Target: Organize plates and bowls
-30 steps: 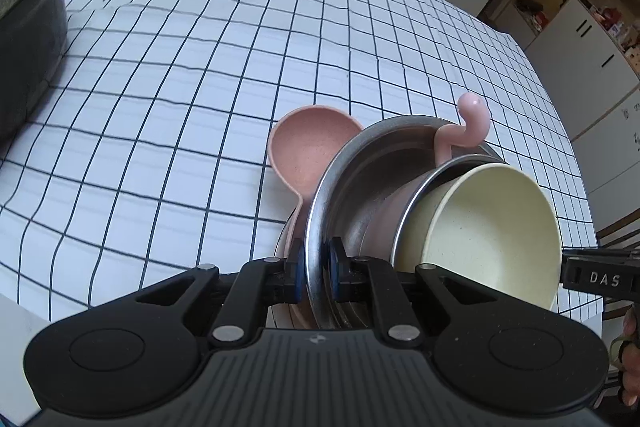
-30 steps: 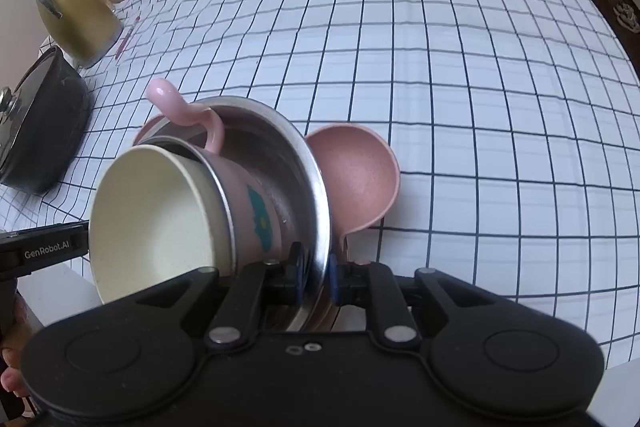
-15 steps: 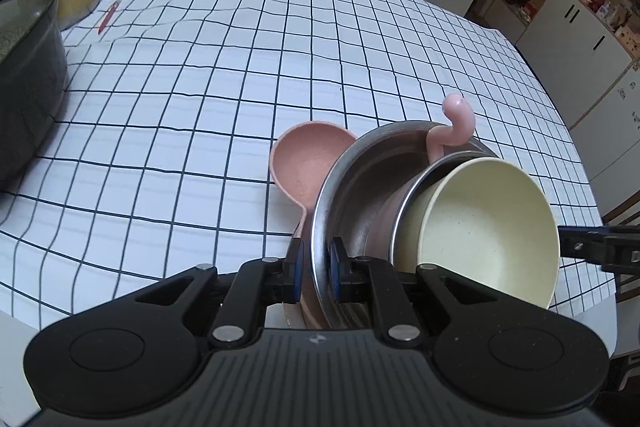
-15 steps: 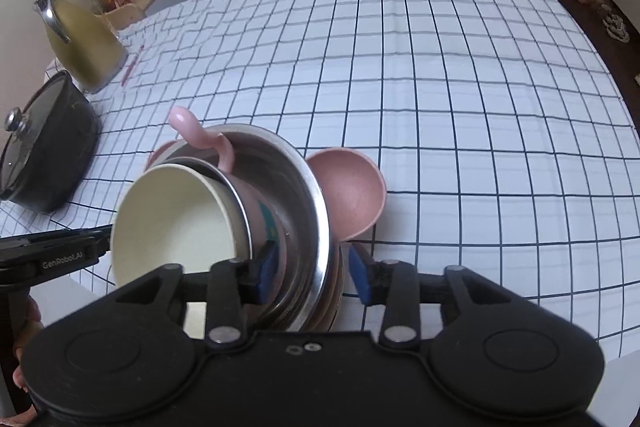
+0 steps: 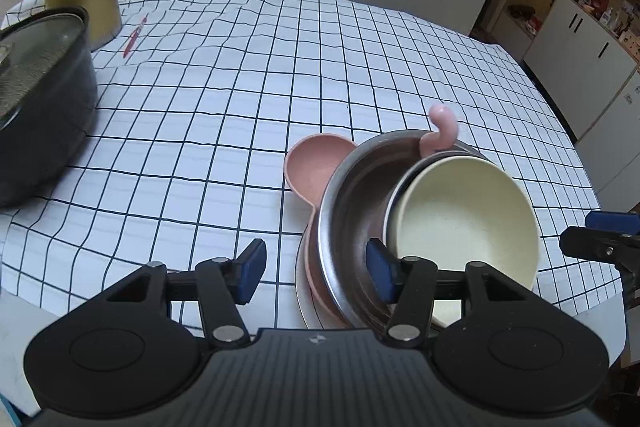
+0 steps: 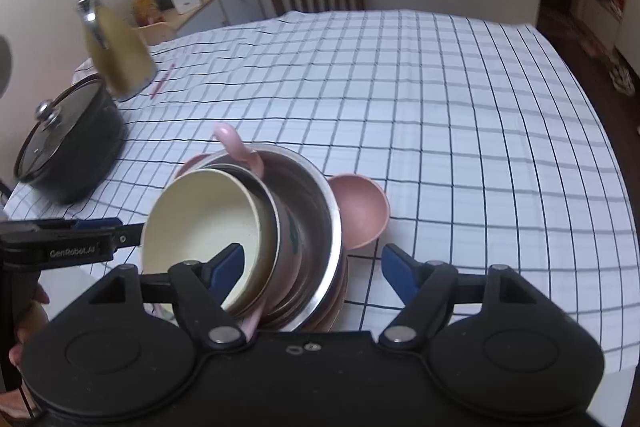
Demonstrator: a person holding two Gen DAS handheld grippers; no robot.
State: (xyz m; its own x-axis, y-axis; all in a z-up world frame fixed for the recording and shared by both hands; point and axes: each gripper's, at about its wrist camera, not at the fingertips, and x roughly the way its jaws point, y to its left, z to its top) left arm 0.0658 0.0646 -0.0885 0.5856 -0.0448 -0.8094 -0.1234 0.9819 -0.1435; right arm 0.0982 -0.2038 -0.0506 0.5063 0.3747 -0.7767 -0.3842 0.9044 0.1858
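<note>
Steel bowl (image 5: 352,227), nesting a cream bowl (image 5: 464,223), stands tilted on the checked tablecloth (image 5: 280,75) at its near edge. My left gripper (image 5: 316,267) and right gripper (image 6: 312,267) gape wide, holding nothing.

The flat white plate (image 5: 306,311) lies mostly hidden under the stack; the black lidded pot (image 5: 44,99) is cut off at the left edge

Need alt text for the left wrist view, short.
The open left gripper straddles the rim of a steel bowl that holds a cream bowl and sits stacked on pink dishes. Behind lies the white checked tablecloth, with a black lidded pot at left.
</note>
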